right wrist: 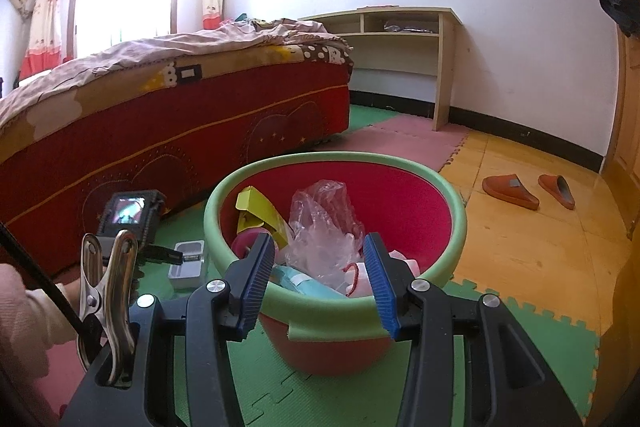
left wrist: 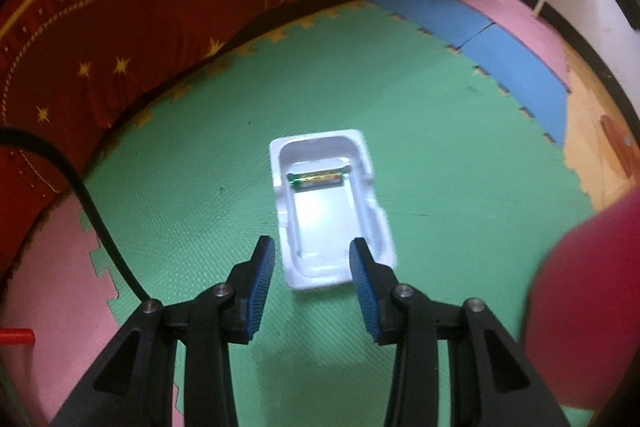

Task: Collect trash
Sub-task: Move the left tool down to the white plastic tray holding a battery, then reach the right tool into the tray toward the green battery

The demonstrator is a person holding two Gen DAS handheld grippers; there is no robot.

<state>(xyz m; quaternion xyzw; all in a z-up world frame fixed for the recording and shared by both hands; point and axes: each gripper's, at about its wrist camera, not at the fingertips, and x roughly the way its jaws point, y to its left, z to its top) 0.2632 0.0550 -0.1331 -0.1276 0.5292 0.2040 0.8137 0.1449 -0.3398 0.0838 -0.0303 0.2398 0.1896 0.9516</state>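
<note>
Partly hidden behind left tool (right wrist: 176,258), white tray (right wrist: 187,265) beside basin (right wrist: 256,291).

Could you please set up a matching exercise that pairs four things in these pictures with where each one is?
Things:
1. white tray
2. battery
3. plastic bag
4. slippers

Places:
A. on the wooden floor
B. inside the red basin
C. on the green mat, beside the basin
D. inside the white tray

Pairs: 1-C, 2-D, 3-B, 4-A
</note>
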